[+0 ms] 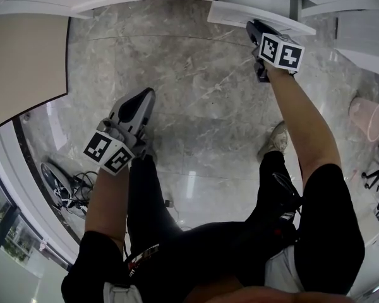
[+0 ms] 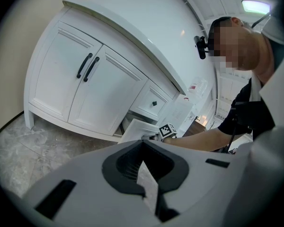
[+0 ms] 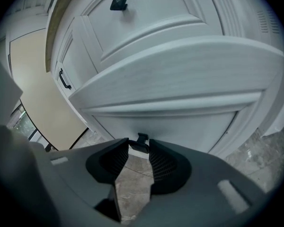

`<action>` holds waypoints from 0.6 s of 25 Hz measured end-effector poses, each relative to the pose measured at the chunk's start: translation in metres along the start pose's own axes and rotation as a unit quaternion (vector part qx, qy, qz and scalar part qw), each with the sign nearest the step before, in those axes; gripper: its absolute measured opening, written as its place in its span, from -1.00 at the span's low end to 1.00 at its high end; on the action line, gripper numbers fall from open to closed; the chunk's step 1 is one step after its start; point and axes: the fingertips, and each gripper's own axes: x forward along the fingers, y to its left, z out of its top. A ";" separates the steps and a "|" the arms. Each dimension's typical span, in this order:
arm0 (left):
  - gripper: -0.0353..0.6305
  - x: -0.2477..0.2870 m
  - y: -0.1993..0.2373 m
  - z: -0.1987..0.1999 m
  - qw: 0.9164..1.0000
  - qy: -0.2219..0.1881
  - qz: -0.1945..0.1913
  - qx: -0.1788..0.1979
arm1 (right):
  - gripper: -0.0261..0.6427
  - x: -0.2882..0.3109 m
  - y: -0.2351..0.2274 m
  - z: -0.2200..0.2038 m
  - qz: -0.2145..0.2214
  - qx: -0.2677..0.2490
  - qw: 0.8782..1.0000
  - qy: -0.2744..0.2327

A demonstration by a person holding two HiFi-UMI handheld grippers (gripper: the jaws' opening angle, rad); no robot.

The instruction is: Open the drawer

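Note:
The white lower drawer [image 1: 256, 16] stands pulled out from the cabinet over the marble floor. It also shows in the left gripper view, drawer [image 2: 138, 129] ajar below an upper drawer with a black knob [image 2: 154, 103]. My right gripper [image 1: 255, 29] reaches to its front. In the right gripper view the drawer front [image 3: 180, 74] fills the frame, and my right gripper [image 3: 138, 144] is shut on its small black knob [image 3: 141, 139]. My left gripper [image 1: 145, 98] hangs over the floor away from the cabinet; the left gripper [image 2: 142, 150] has its jaws together and holds nothing.
A white cabinet with two doors and black handles [image 2: 87, 66] stands left of the drawers. A pink bin [image 1: 368, 118] sits at the right, cables and a fan-like object [image 1: 62, 187] at the left. The person's legs and a shoe [image 1: 275, 139] are below.

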 end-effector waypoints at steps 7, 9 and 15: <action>-0.90 0.004 -0.004 -0.002 1.000 0.000 -0.005 -0.001 | -0.52 -0.014 0.008 -0.024 0.015 0.010 1.000 0.010; -0.90 0.006 -0.005 -0.001 1.000 0.000 -0.008 0.001 | -0.52 -0.019 0.011 -0.031 0.020 0.011 1.000 0.011; -0.90 0.008 -0.005 -0.002 1.000 -0.002 -0.012 -0.002 | -0.52 -0.034 0.022 -0.054 0.029 0.022 0.999 0.011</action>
